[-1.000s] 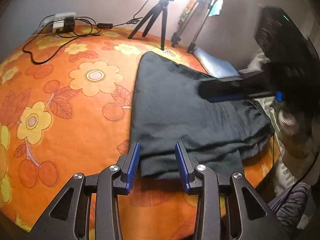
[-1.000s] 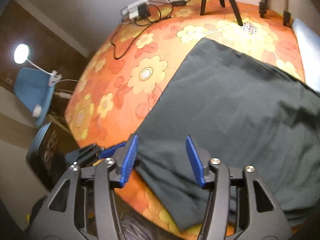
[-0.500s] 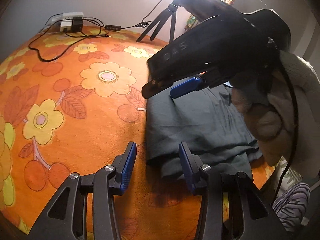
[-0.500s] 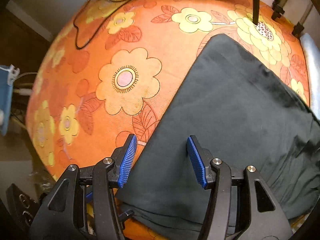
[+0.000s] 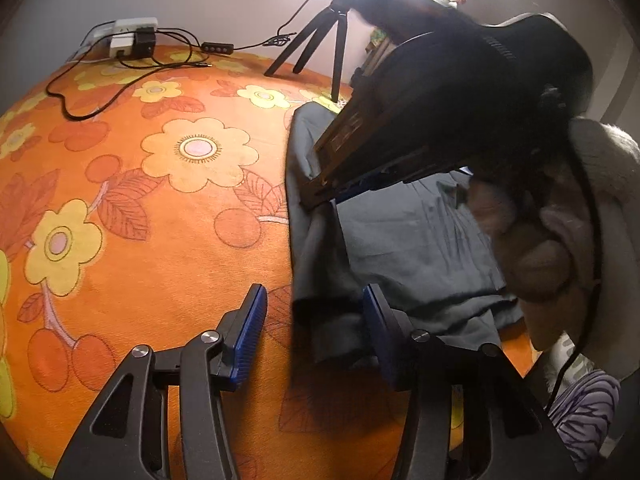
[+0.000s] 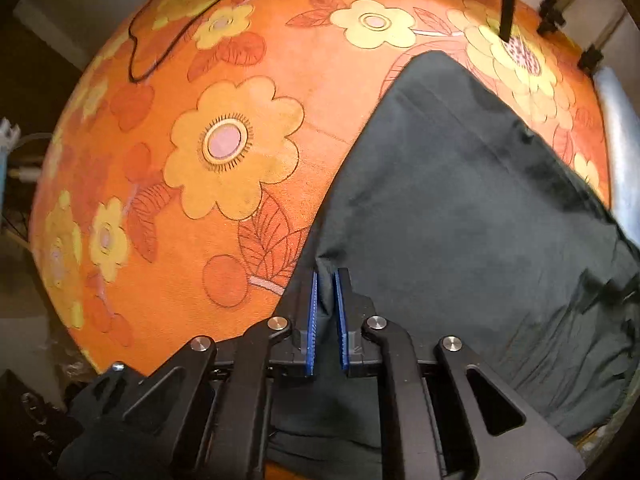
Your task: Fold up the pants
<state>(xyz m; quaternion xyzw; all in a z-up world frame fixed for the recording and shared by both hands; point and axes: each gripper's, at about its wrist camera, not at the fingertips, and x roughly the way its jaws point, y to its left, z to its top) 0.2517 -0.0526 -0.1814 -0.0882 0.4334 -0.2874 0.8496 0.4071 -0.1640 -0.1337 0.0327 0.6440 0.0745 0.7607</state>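
**Now pinch, then lift the edge**

Here the right gripper (image 6: 325,308) has just closed on the left edge of the dark pants (image 6: 460,200) lying on the orange floral cloth (image 6: 240,120). The left gripper (image 5: 314,334), jaws just widening, straddles the near corner unpinched; it should bite both layers before lifting.

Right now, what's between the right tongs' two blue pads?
A pinched fold at the edge of the dark pants, gripped by the right tongs, which just closed; right wrist view.

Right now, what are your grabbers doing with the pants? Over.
Right gripper just closed, pinching the pants at their edge. Left gripper open, been widening, pants corner between its fingers. Nothing blocking on the flowered cover.
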